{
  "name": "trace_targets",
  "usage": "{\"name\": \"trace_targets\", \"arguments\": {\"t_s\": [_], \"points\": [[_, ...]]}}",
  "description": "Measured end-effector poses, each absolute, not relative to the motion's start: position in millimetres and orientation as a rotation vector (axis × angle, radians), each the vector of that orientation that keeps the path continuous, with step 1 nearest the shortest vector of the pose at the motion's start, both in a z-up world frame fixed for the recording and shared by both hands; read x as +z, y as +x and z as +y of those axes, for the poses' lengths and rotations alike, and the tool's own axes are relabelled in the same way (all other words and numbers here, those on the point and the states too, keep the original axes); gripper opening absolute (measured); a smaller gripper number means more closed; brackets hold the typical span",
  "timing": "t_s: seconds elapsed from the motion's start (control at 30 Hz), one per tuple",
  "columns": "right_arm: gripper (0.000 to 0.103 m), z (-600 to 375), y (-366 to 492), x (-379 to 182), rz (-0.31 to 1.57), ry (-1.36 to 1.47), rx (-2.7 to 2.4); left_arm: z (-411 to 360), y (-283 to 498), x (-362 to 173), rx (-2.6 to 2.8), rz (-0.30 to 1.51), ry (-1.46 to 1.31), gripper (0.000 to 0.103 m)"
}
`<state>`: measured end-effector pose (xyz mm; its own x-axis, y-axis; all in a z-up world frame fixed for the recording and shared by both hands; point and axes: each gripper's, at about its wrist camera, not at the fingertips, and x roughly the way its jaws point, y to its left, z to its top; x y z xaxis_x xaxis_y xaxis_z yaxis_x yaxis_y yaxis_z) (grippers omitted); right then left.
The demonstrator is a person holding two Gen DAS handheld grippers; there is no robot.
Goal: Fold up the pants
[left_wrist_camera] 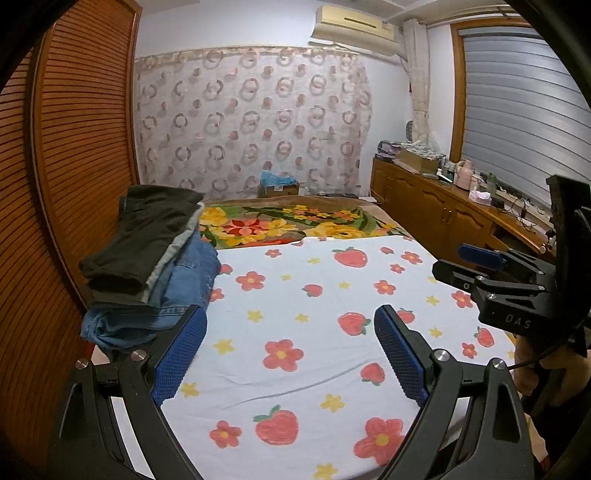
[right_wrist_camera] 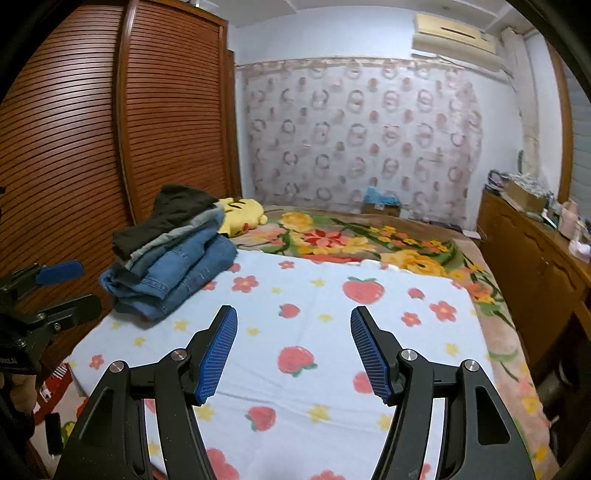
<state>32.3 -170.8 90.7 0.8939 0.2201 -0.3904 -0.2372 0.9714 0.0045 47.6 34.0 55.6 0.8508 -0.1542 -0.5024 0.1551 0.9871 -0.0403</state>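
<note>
nearest the cameras, the left gripper (left_wrist_camera: pixel 290 349) hangs over the strawberry sheet (left_wrist_camera: pixel 314 332) with its blue pads (left_wrist_camera: pixel 181 354) spread wide and only bare sheet between them. the right gripper (right_wrist_camera: pixel 293 349) is likewise released, its jaws parted a little less, with nothing between its ribbed pads (right_wrist_camera: pixel 218 354). in the left wrist view the right gripper shows from the side at the right edge, and part of a hand (left_wrist_camera: pixel 554 373) sits below it. in the right wrist view the left gripper shows at the left edge, beside the wardrobe.

further on, a stack of folded pants (left_wrist_camera: pixel 147 273) lies at the left edge of the sheet, just beside the slatted wooden wardrobe (left_wrist_camera: pixel 66 147). blue jeans (right_wrist_camera: pixel 173 280) make up the bottom of the stack, a grey piece lies on them, and a dark pair (right_wrist_camera: pixel 170 218) sits on top. neither gripper touches the stack.

behind the stack a yellow plush toy (right_wrist_camera: pixel 242 214) rests on the floral blanket (right_wrist_camera: pixel 369 236), which covers the far part of the bed. a wooden cabinet (left_wrist_camera: pixel 443 210) cluttered with small items runs along the right side. at the far wall hangs a curtain with a ring pattern (left_wrist_camera: pixel 251 118), and an air conditioner (left_wrist_camera: pixel 354 24) is mounted above it.
</note>
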Motion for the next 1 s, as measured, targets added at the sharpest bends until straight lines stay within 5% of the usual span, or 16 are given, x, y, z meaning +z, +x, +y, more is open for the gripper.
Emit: {"name": "trace_targets", "arguments": {"t_s": [1.0], "points": [[0.066,-151.1,-40.2,91.1,0.284,0.025,0.099,21.7,13.2,83.9,-0.182,0.428,-0.007,0.093]]}}
